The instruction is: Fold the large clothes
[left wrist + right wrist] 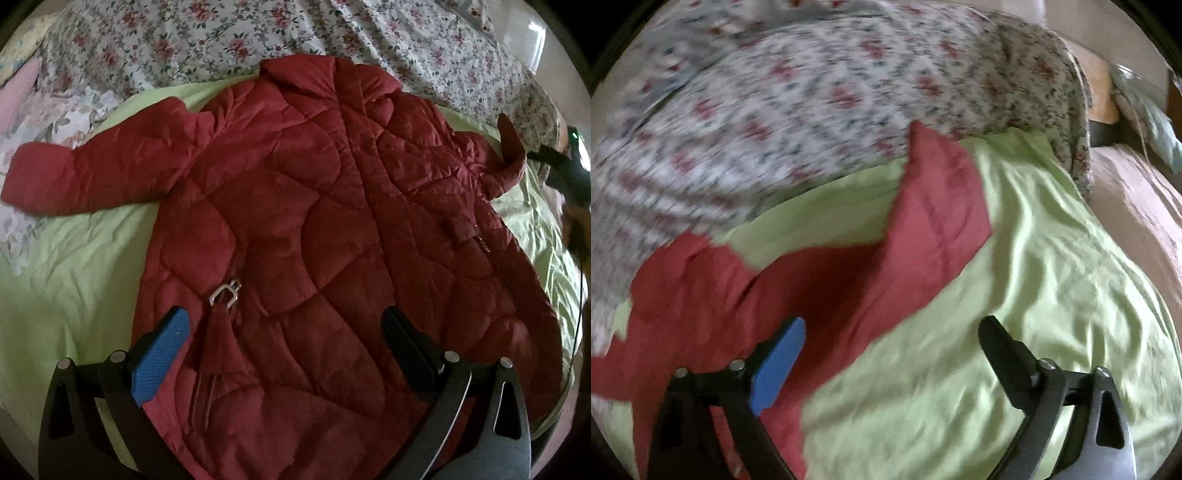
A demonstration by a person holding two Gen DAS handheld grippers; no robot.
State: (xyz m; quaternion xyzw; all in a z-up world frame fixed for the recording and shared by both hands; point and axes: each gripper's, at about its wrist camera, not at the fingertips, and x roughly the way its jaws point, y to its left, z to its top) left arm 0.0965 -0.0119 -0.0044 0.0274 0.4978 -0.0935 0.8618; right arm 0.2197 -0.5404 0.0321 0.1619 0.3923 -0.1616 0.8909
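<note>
A dark red quilted jacket lies spread flat, front up, on a light green sheet. Its one sleeve stretches out to the left. Its other sleeve is bunched and turned up at the right. My left gripper hovers open over the jacket's lower part, near a metal zip pull. My right gripper is open and empty above the sheet, with the red sleeve just ahead and to its left. The right gripper also shows in the left wrist view beside the turned-up cuff. The right wrist view is blurred.
A flowered quilt lies bunched along the far side of the bed, also in the right wrist view. A flowered pillow lies at the left. The bed's edge and floor are at the right.
</note>
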